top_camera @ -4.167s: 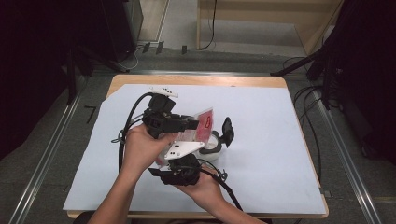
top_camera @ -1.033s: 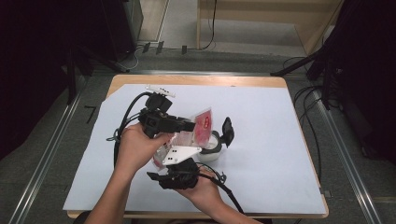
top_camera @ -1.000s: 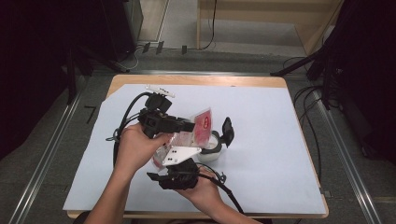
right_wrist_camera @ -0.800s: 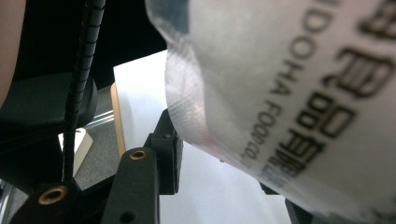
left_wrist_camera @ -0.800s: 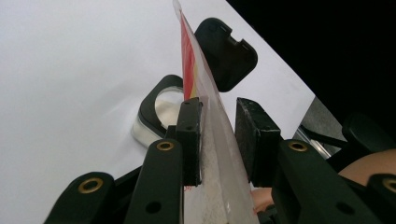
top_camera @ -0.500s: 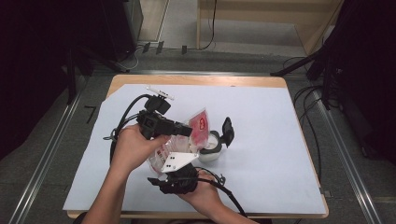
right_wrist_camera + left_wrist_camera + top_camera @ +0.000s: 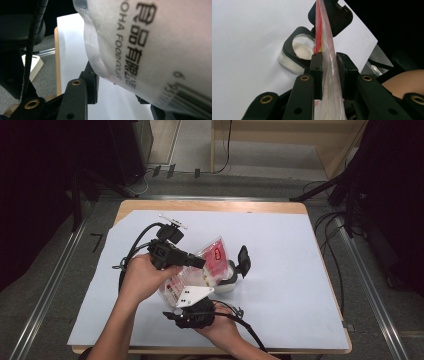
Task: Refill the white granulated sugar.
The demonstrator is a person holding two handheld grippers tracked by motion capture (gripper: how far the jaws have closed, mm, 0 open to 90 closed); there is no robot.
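Left claw (image 7: 329, 75) pinching bag (image 7: 324, 42) | jaws just closing | right claw (image 7: 192, 312) state unclear | jar (image 7: 227, 280) mid-table

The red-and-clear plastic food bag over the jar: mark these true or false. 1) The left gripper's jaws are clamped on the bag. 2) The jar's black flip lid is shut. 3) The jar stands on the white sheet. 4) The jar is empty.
1) True: the left gripper has the red-and-clear plastic food bag pinched between its jaws, which have just been closing.
2) False: the black flip lid of the clear jar stands open.
3) True: the jar rests on the white sheet covering the table.
4) False: white powder lies inside it.
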